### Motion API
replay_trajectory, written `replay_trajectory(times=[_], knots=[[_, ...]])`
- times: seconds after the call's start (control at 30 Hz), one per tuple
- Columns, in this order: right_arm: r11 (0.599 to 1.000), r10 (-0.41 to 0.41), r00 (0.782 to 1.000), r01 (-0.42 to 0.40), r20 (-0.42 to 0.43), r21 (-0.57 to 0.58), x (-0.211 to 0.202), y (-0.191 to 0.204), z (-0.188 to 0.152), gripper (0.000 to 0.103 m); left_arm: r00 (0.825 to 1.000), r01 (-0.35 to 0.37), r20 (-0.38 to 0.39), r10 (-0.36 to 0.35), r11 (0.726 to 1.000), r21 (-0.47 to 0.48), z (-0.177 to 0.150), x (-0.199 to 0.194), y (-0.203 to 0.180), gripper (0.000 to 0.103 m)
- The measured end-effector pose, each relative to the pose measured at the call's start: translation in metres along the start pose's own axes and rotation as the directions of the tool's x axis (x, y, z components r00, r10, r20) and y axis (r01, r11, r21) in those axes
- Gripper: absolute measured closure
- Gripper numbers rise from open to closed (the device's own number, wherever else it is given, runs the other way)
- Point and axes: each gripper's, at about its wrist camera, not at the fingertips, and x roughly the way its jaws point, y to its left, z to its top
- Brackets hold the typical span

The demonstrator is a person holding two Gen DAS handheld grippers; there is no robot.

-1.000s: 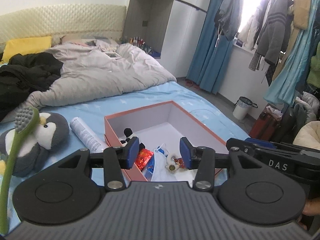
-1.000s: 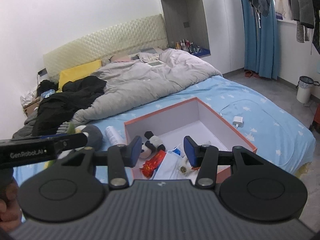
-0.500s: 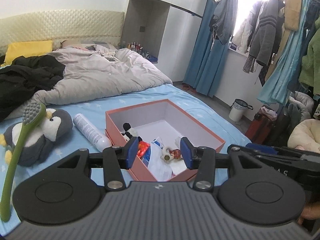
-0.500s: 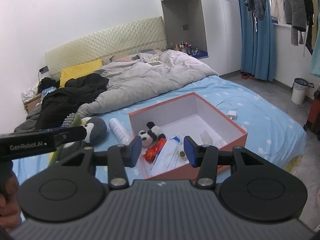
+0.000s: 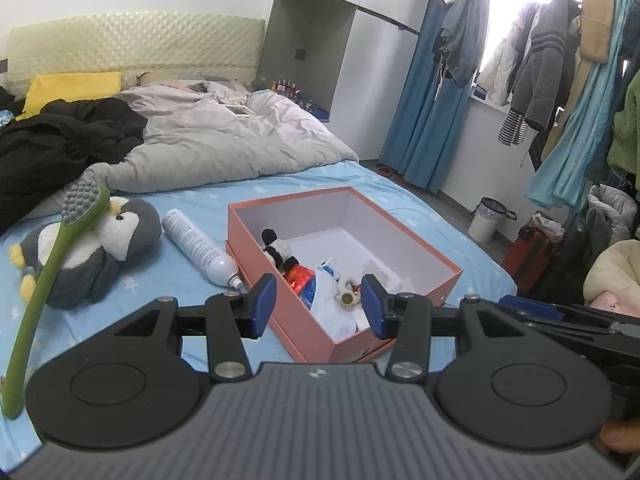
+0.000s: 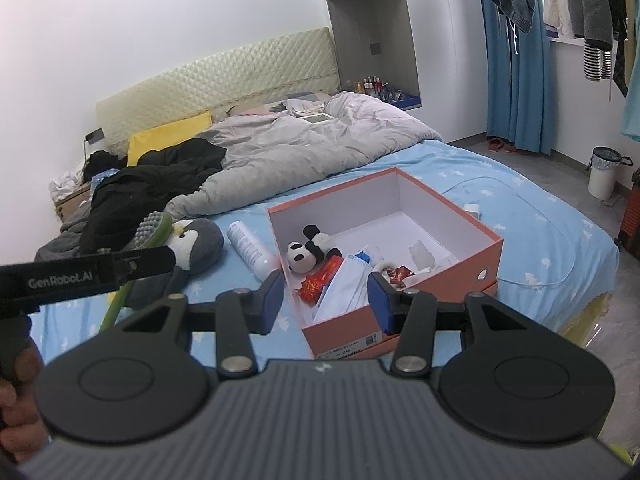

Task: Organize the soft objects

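Held both grippers above bed edge, left gripper (image 5: 316, 306) and right gripper (image 6: 325, 302) fingers spread, empty. Panda (image 6: 310, 250) already in orange box (image 6: 452, 272); penguin (image 5: 100, 248) on bed beside spray can (image 5: 200, 246). Risk I judged: green brush (image 5: 52, 264) lying across penguin could snag grasp.

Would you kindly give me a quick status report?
Left gripper and right gripper open, empty. Grey penguin plush outside orange cardboard box. Green long-handled brush leaning across penguin.

A bed (image 5: 224, 200) with a blue sheet holds 1 orange box (image 5: 304, 322), a penguin toy (image 5: 100, 248), a white spray can (image 5: 198, 246), a grey blanket (image 5: 224, 140) and black clothes (image 5: 60, 136).
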Motion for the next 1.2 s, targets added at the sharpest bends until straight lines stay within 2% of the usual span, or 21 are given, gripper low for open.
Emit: replay_trajectory(times=[0.4, 0.53, 0.77, 0.8, 0.93, 1.0, 1.07, 1.13, 1.2], knots=[[1.000, 0.004, 1.000, -0.003, -0.016, 0.015, 0.010, -0.010, -0.015, 0.054, 1.000, 0.000, 0.003, 0.000, 1.000, -0.014, -0.010, 0.010, 0.009, 0.050], [1.000, -0.009, 1.000, 0.009, -0.005, 0.011, 0.012, -0.010, -0.015, 0.054, 1.000, -0.019, 0.018, 0.018, 1.000, 0.019, -0.009, 0.012, 0.004, 0.050], [1.000, -0.023, 1.000, 0.023, 0.003, -0.012, 0.010, -0.008, -0.017, 0.054, 1.000, -0.010, -0.007, 0.010, 1.000, 0.024, -0.010, 0.018, 0.003, 0.048], [1.000, -0.026, 1.000, 0.026, 0.004, -0.013, 0.009, -0.008, -0.016, 0.054, 1.000, -0.008, -0.007, 0.008, 1.000, 0.018, -0.011, 0.019, 0.004, 0.047], [0.999, -0.034, 0.999, 0.035, 0.011, -0.018, 0.008, -0.009, -0.016, 0.054, 1.000, -0.021, -0.009, 0.021, 1.000, 0.019, -0.010, 0.022, 0.007, 0.030], [0.999, -0.044, 0.999, 0.044, 0.009, -0.017, 0.009, -0.010, -0.015, 0.054, 1.000, -0.029, -0.006, 0.029, 1.000, 0.008, -0.009, 0.023, 0.010, 0.027], [0.998, -0.057, 0.998, 0.058, 0.014, -0.027, 0.009, -0.010, -0.014, 0.046, 1.000, -0.025, -0.002, 0.025, 1.000, -0.008, -0.007, 0.022, 0.013, 0.014], [0.997, -0.064, 0.998, 0.065, 0.025, -0.029, 0.007, -0.011, -0.012, 0.011, 1.000, -0.019, 0.004, 0.019, 1.000, -0.018, -0.006, 0.021, 0.017, 0.007], [0.997, -0.066, 0.997, 0.067, 0.045, -0.036, 0.004, -0.011, -0.012, 0.003, 1.000, -0.019, 0.004, 0.019, 1.000, -0.005, -0.005, 0.020, 0.017, 0.003]])
